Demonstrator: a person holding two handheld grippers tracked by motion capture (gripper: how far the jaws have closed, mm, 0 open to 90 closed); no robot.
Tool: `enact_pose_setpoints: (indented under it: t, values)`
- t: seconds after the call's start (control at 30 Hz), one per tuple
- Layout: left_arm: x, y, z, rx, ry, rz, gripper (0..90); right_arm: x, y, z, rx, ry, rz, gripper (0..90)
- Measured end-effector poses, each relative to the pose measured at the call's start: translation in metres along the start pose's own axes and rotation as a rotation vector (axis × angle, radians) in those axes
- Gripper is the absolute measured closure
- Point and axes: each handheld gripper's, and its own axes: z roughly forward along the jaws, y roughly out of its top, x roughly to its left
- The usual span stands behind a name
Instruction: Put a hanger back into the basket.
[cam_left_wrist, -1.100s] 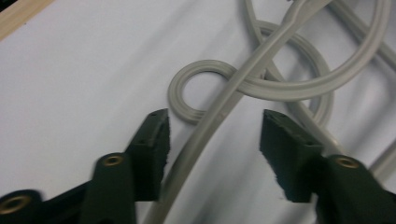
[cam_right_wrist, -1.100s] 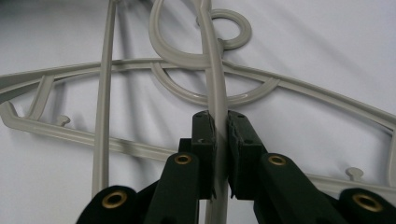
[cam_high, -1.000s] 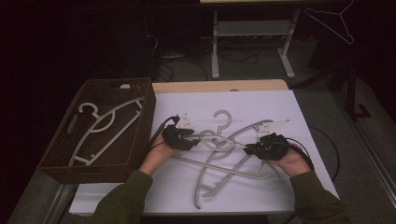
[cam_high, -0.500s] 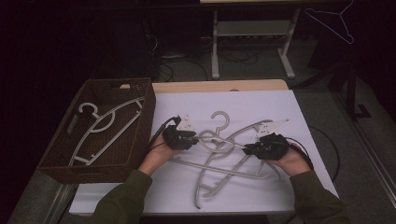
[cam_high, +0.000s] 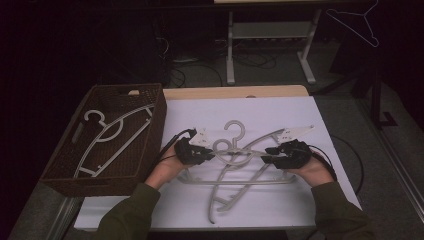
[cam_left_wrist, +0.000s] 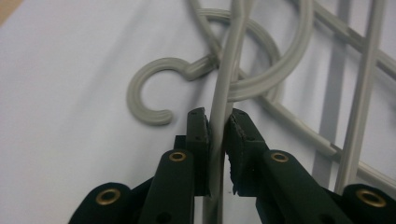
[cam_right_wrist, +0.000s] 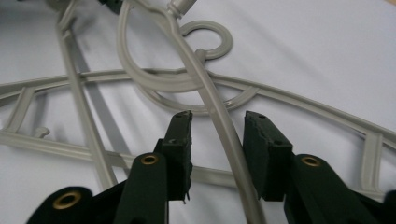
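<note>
A white worktop (cam_high: 300, 200) stands in a dim room, with a dark floor, cables and a table frame (cam_high: 270, 55) behind it. Grey hangers (cam_high: 235, 165) lie tangled on the worktop between the two grippers. The left gripper (cam_left_wrist: 215, 128) has just been closing and now clamps a hanger bar. The right gripper (cam_right_wrist: 217, 126) has just been opening; its jaws stand apart around another bar without pressing it. A brown basket (cam_high: 150, 100) left of the left gripper holds one more hanger (cam_high: 107, 137). No writing is readable.
</note>
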Motion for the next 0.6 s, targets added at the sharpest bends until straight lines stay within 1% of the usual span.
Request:
enact_pose_setpoints:
  t: [0.07, 0.13, 0.17, 0.2, 0.23, 0.27, 0.3, 0.33, 0.37, 0.43, 0.47, 0.5, 0.57, 0.6]
  values:
    - [-0.001, 0.000, 0.000, 0.001, -0.022, -0.001, 81.7, -0.001, 0.000, 0.000, 0.000, -0.007, 0.002, 57.4]
    - [-0.002, 0.001, 0.001, -0.009, -0.023, -0.010, 82.2, -0.002, 0.000, 0.000, -0.003, -0.009, 0.008, 53.6]
    - [-0.002, 0.001, 0.000, -0.010, -0.025, -0.014, 82.3, -0.002, 0.000, 0.000, -0.008, -0.009, 0.007, 49.3]
    - [-0.002, 0.001, 0.000, -0.008, -0.026, -0.020, 82.4, -0.002, 0.001, 0.000, -0.009, -0.014, 0.019, 45.1]
    - [-0.001, 0.001, 0.000, -0.007, -0.033, -0.026, 82.5, -0.003, 0.001, 0.000, -0.012, -0.025, 0.019, 40.6]
    - [0.001, 0.000, -0.001, 0.000, -0.041, -0.019, 82.5, -0.002, 0.001, -0.001, -0.025, -0.034, 0.031, 37.0]
    - [0.001, 0.000, -0.002, -0.002, -0.040, -0.026, 82.5, -0.003, 0.001, -0.002, -0.037, -0.043, 0.034, 33.8]
    - [0.002, 0.000, -0.003, 0.005, -0.039, -0.021, 82.6, -0.004, 0.001, -0.003, -0.053, -0.044, 0.039, 29.8]
    - [0.002, 0.000, -0.004, -0.001, -0.041, -0.029, 82.6, -0.004, 0.002, -0.004, -0.064, -0.048, 0.043, 26.2]
    - [0.002, 0.001, -0.006, -0.011, -0.043, -0.049, 82.6, -0.003, 0.002, -0.006, -0.084, -0.058, 0.055, 21.5]
    - [0.003, 0.001, -0.008, -0.008, -0.044, -0.051, 82.7, -0.004, 0.002, -0.007, -0.088, -0.068, 0.054, 19.6]
    - [0.002, 0.002, -0.009, -0.020, -0.041, -0.072, 82.7, -0.004, 0.002, -0.008, -0.091, -0.073, 0.056, 18.5]
    - [0.003, 0.003, -0.013, -0.015, -0.029, -0.073, 82.7, -0.004, 0.002, -0.011, -0.105, -0.093, 0.058, 15.8]
    - [0.003, 0.004, -0.015, -0.020, -0.028, -0.083, 82.7, -0.004, 0.001, -0.013, -0.114, -0.104, 0.065, 15.4]
